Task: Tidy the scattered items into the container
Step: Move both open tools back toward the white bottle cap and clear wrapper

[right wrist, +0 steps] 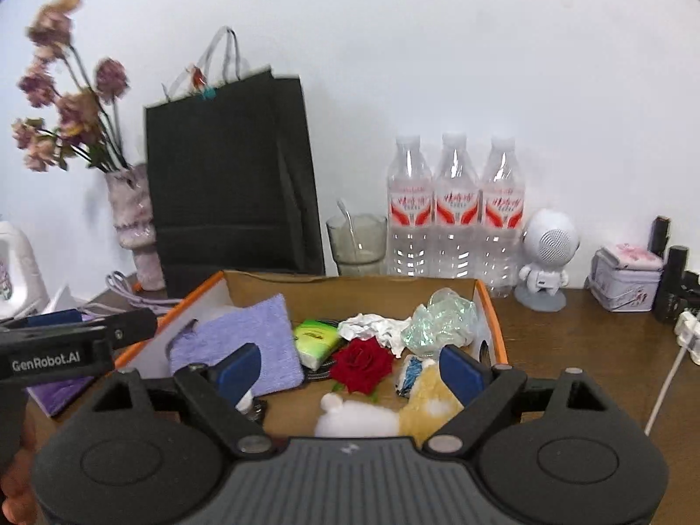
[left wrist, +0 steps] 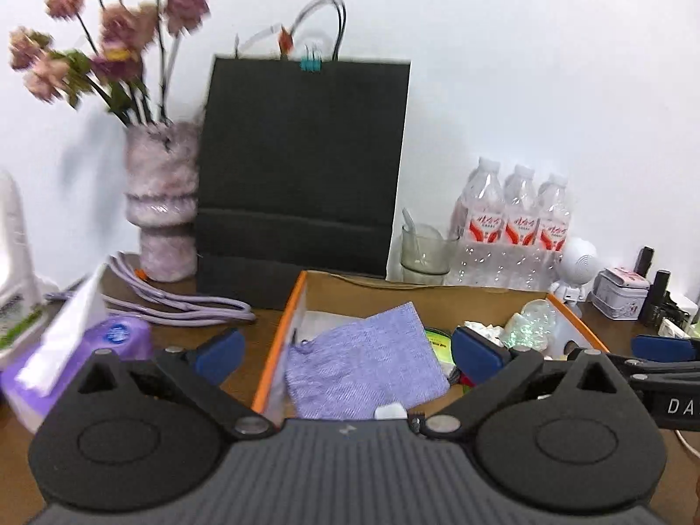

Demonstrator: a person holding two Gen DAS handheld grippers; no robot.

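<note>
An orange-rimmed cardboard box [left wrist: 280, 341] [right wrist: 492, 306] stands on the brown desk. In it lie a purple cloth [left wrist: 363, 372] [right wrist: 258, 341], a green tissue packet [right wrist: 315, 341], a red rose [right wrist: 363, 363], crumpled white paper [right wrist: 376, 328], iridescent wrap [right wrist: 442, 319] [left wrist: 529, 323] and a white-and-tan plush toy [right wrist: 393, 411]. My left gripper [left wrist: 350, 354] is open and empty, above the box's left side. My right gripper [right wrist: 350, 372] is open and empty, above the box over the rose and plush.
A purple tissue pack [left wrist: 78, 358] and a purple cable [left wrist: 175, 302] lie left of the box. Behind stand a vase of flowers [left wrist: 162, 201], a black paper bag [left wrist: 302, 166], a glass [right wrist: 358, 240], three water bottles [right wrist: 455, 210], a white robot figure [right wrist: 547, 258] and a tin [right wrist: 625, 280].
</note>
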